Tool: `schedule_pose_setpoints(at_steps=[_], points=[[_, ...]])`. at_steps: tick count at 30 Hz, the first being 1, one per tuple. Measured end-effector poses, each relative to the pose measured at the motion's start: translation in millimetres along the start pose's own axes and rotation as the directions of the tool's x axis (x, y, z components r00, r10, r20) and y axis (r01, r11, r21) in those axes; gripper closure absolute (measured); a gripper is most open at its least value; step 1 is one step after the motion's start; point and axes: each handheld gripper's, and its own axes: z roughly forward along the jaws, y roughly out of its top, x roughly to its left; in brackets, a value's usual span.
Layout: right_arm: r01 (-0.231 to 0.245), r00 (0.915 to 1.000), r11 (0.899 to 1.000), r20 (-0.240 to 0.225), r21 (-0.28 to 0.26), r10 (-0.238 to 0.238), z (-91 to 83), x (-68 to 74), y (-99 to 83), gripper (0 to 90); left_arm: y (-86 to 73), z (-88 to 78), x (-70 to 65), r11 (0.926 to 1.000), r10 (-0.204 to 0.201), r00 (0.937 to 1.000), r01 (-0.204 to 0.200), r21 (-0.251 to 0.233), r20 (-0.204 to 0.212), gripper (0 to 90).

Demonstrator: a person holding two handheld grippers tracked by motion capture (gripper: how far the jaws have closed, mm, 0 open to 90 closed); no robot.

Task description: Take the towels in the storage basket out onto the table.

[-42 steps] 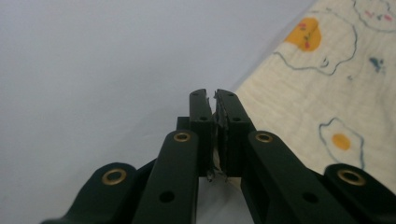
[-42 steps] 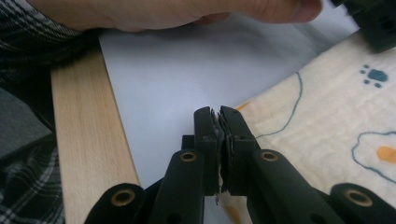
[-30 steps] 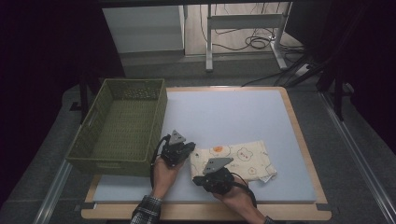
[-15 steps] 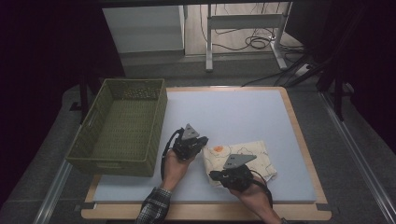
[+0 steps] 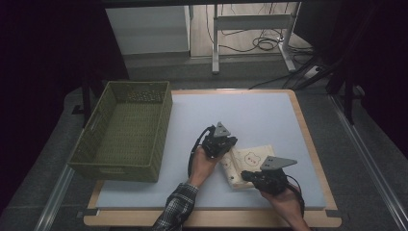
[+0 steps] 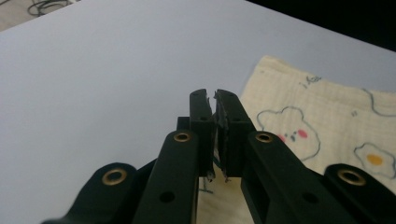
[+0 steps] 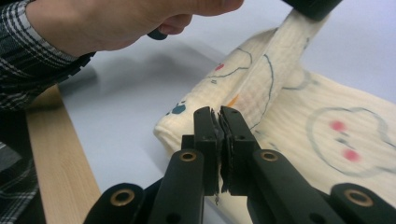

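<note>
**A:** Which step is shown here?

**B:** A fold in progress, as I read it. The cloth [image 5: 252, 159] lies on the worktop [image 5: 240, 113] towards five o'clock, close to the person's edge. It is well apart from the green basket [image 5: 120, 130] at nine o'clock. The left tool [image 5: 229, 150] sits at the cloth's ten o'clock corner, and the right tool [image 5: 244, 176] at its seven o'clock corner.

**A:** And the state of each tool?

**B:** Both are drawn narrow, jaws all but meeting. In the right gripper view a taut band of fabric rises to the left tool at one o'clock, so that one is pinching the cloth. The right tool [image 7: 218, 112] looks clamped on the same rolled edge. The layer between its pads is thin, though, so this is a judgement.

**A:** What does the next move call for?

**B:** Probably carrying the pinched edge across towards three o'clock, both hands level and in step. The flap should be laid flush on the layer beneath before the jaws open. Uneven travel would skew the fold.

**A:** How does the cloth itself look?

**B:** Pale cream, with a fine crinkled weave. It is printed with outlined bears with pink cheeks and small fried eggs. It is soft and limp, already doubled at the near edge, and likely to sag wherever it is not held.
</note>
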Motion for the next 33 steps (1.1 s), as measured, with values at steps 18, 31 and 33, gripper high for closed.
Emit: schedule_pose_setpoints(at_steps=[18,31,33], points=[[-0.063,0.9938,0.998,0.090,-0.025,0.065,-44.5,-26.7,-22.3,85.9,41.3,52.6,-31.7,0.9971,0.074,0.9956,-0.075,0.014,0.058,86.1],[-0.120,0.9808,0.993,0.154,-0.009,0.120,-58.0,-47.8,-40.1,85.4,52.7,92.2,-48.5,0.9912,0.107,0.9931,-0.111,0.073,0.048,85.7],[-0.136,0.9782,0.991,0.158,-0.002,0.134,-55.4,-52.5,-44.9,84.9,50.5,97.0,-48.7,0.9921,0.095,0.9943,-0.098,0.079,0.048,84.2]])
